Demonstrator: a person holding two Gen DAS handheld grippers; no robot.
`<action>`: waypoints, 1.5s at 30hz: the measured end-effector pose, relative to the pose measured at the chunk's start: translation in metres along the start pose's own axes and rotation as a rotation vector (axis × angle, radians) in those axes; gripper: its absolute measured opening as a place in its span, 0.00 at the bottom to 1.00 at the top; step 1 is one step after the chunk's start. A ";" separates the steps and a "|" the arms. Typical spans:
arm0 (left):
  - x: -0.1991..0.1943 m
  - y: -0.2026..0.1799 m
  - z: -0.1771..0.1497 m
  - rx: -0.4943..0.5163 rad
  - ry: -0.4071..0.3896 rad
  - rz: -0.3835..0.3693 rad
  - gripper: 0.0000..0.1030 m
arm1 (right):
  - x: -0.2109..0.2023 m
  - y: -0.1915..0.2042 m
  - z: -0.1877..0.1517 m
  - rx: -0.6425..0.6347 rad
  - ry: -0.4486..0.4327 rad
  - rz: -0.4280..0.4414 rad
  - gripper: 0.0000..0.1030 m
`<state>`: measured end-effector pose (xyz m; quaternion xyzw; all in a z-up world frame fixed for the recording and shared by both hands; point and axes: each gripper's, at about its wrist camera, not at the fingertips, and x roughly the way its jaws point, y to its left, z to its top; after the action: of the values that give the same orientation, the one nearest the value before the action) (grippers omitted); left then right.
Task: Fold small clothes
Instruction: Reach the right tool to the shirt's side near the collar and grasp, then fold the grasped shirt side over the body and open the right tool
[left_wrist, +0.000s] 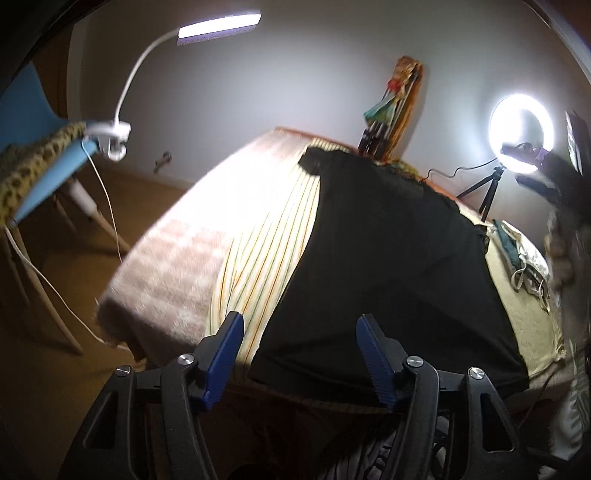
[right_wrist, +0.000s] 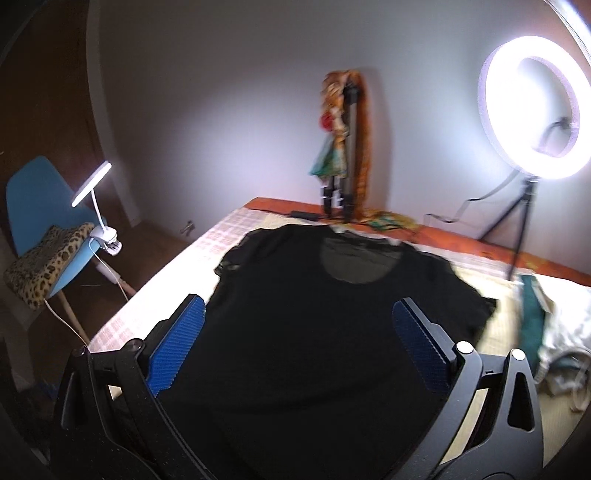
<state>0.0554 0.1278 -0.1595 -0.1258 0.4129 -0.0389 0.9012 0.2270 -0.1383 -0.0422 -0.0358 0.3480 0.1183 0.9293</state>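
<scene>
A black T-shirt (right_wrist: 325, 317) lies spread flat on the bed, neck opening toward the far wall. It also shows in the left wrist view (left_wrist: 388, 266), lying over a striped sheet (left_wrist: 266, 251). My left gripper (left_wrist: 300, 325) is open and empty, held above the shirt's near hem at its left side. My right gripper (right_wrist: 297, 314) is open and empty, hovering over the middle of the shirt. Its blue pads (right_wrist: 177, 343) are wide apart.
A pile of other clothes (right_wrist: 546, 332) lies on the bed to the right. A lit ring light on a tripod (right_wrist: 532, 118) stands at the far right. A blue chair (right_wrist: 44, 221) with a clip lamp (right_wrist: 96, 184) stands left of the bed.
</scene>
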 end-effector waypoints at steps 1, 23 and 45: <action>0.007 0.001 -0.001 0.000 0.009 0.000 0.62 | 0.013 0.003 0.006 0.002 0.012 0.018 1.00; 0.068 0.013 -0.010 0.026 0.026 -0.049 0.25 | 0.292 0.099 0.057 -0.054 0.337 0.185 0.82; 0.049 0.005 0.004 0.032 -0.028 -0.177 0.00 | 0.341 0.084 0.055 -0.007 0.444 0.191 0.03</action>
<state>0.0904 0.1250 -0.1941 -0.1478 0.3870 -0.1231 0.9018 0.4902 0.0176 -0.2228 -0.0311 0.5450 0.1962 0.8145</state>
